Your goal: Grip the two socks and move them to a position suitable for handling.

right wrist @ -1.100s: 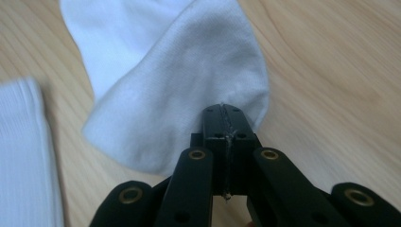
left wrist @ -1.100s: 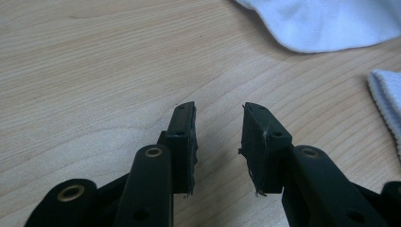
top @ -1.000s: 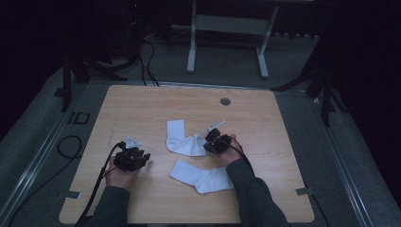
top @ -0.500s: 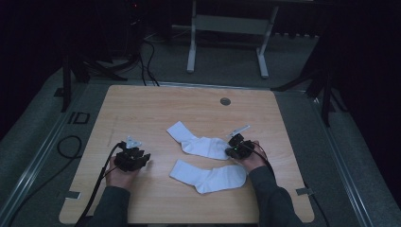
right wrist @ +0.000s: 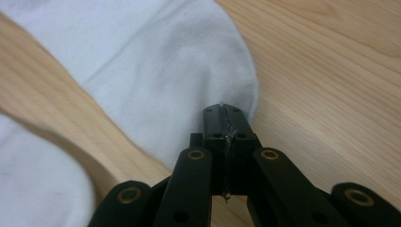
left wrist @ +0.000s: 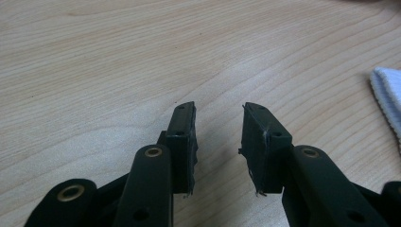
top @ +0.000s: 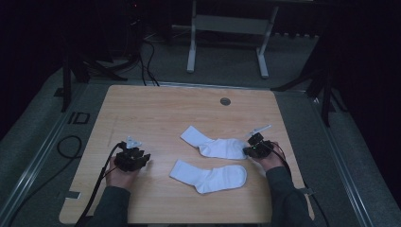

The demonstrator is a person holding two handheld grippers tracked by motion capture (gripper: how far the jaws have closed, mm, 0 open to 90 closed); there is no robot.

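Observation:
Two white socks lie on the wooden table (top: 156,113). The far sock (top: 215,144) is stretched out to the right, and my right gripper (top: 246,151) is shut on its toe. In the right gripper view the jaws (right wrist: 229,111) meet at the toe edge of that sock (right wrist: 156,71), with the near sock (right wrist: 38,184) at the lower left. The near sock (top: 210,176) lies flat in front of it. My left gripper (top: 142,157) rests at the table's left, open, nothing between its pads (left wrist: 217,111); a ribbed sock cuff (left wrist: 387,94) shows off to its right.
A round grommet (top: 225,101) sits near the table's far edge. Beyond the table stands a white desk frame (top: 227,28), with cables (top: 146,61) on the floor at the left. Bare wood lies between the left gripper and the socks.
My right gripper has travelled to the right, dragging the far sock's toe with it so the sock now lies stretched out. The left gripper and the near sock have stayed put.

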